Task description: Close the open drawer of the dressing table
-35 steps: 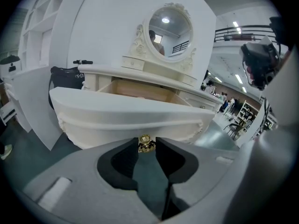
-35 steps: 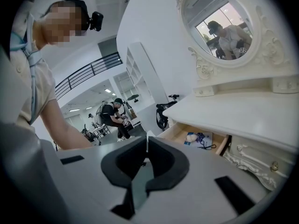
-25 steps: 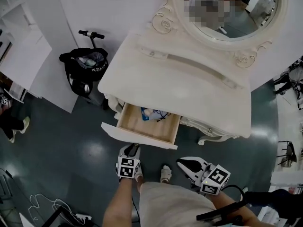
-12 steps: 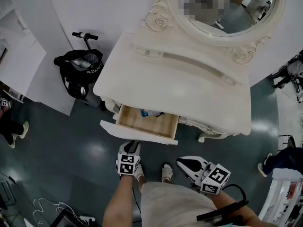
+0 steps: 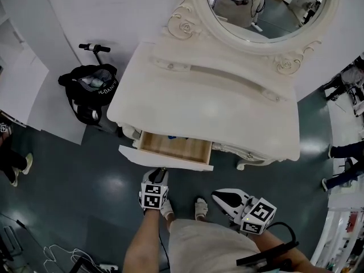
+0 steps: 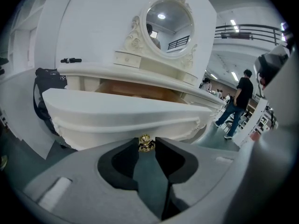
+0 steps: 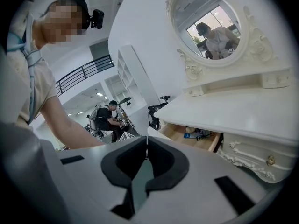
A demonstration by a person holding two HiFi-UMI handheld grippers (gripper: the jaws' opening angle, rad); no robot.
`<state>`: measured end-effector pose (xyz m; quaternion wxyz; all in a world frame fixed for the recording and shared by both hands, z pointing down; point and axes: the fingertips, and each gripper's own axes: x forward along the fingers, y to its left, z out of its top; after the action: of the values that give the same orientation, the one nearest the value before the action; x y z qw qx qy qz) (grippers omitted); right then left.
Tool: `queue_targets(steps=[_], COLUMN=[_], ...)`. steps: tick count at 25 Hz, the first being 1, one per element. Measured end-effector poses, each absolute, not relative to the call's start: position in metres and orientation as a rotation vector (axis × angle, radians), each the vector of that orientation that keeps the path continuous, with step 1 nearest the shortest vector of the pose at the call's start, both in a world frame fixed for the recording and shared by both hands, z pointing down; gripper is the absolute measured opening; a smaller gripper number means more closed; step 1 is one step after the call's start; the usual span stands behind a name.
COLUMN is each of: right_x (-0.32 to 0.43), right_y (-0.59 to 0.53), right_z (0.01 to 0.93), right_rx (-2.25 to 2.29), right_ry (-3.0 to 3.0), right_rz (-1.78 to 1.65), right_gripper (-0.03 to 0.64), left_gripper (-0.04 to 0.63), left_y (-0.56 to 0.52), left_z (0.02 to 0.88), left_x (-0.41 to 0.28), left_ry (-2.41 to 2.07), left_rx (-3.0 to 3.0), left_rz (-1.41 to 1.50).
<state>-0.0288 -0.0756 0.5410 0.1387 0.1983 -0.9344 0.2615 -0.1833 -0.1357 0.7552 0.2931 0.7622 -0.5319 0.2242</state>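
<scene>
the dressing table (image 5: 210, 104) stood against the white wall, its oval mirror (image 5: 267, 10) at the far side of the pale top. the drawer (image 5: 166, 159) was under the left part of that top and stuck out only partway toward the near side, so that a strip of its wooden bottom showed between the table edge and the white front panel; something blue lay at the far edge of that strip, mostly hidden under the top. the left gripper (image 5: 161, 176) was right at the near face of the drawer front, aimed forward and downward, and in the left gripper view its 2 jaws stood at a narrow gap with the small gold knob (image 6: 145, 143) clamped between their tips. the right gripper (image 7: 146, 146) hung to the right and nearer the person, well apart from the table, with its jaws drawn together to a thin slit and nothing between them; past them, the right gripper view showed the drawer's inside with a blue packet and some thin cords. a black bag (image 5: 90, 87) sat on the dark floor to the left of the table, near the wall.
</scene>
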Motion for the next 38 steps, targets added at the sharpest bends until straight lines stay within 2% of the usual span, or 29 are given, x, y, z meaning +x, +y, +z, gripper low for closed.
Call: queue_targets(steps=[38], right_x=[-0.015], right_y=[-0.1], right_z=[0.558], right_rx=[0.735], right_ry=[-2.656], right_rz=[0.822], right_gripper=[0.018], left_gripper=[0.107], left_y=[-0.209], left_z=[0.757], left_x=[-0.178], left_ry=[-1.353], left_rx=[2.08], left_rz=[0.65])
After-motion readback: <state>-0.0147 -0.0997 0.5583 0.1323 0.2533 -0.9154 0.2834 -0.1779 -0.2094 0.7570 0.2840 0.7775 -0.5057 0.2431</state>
